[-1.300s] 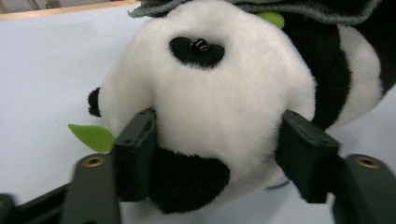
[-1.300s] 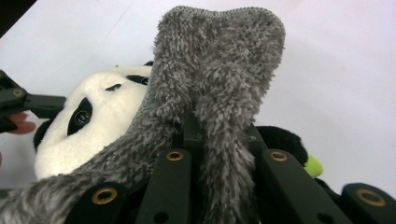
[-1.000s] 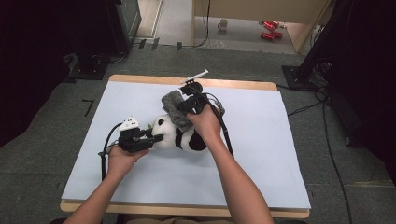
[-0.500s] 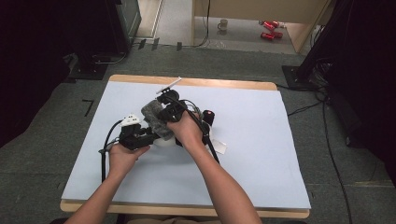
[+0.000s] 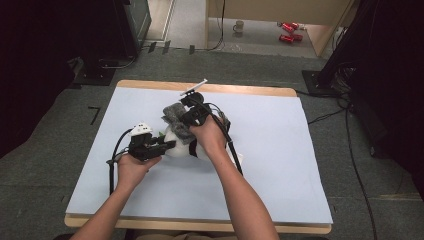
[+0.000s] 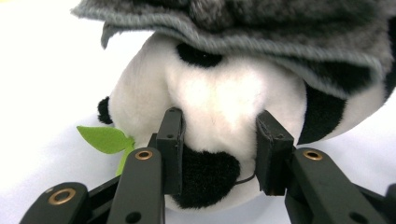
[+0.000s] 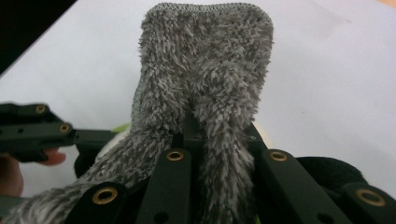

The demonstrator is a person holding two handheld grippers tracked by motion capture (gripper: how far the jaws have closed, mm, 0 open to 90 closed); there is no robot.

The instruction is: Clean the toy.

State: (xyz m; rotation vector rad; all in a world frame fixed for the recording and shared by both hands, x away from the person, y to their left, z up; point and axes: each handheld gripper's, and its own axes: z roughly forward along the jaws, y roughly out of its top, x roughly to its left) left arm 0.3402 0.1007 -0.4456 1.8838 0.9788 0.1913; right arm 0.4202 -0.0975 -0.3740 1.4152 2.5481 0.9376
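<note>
Panda toy (image 5: 181,145): we see it lying near the middle of the table (image 5: 280,165), between the two grippers; in the left gripper view it is white with black patches (image 6: 224,98).
Grey cloth (image 5: 175,117): a fuzzy grey piece draped over the top of the panda; in the right gripper view it rises from the jaws and stands up above them (image 7: 205,60).
Left gripper (image 5: 167,145): held level at the panda's left side; its jaws have just been closing and now clasp the toy's white front, a pad pressed in on each side (image 6: 219,154).
Right gripper (image 5: 186,120): above the panda, jaws clenched on the grey cloth, whose pile bunches up between them (image 7: 205,140).
Green leaf (image 6: 105,139): a small felt leaf just beside the panda's lower left; we think it is attached, though the join is hidden.
Table: pale blue top, wooden edge.
</note>
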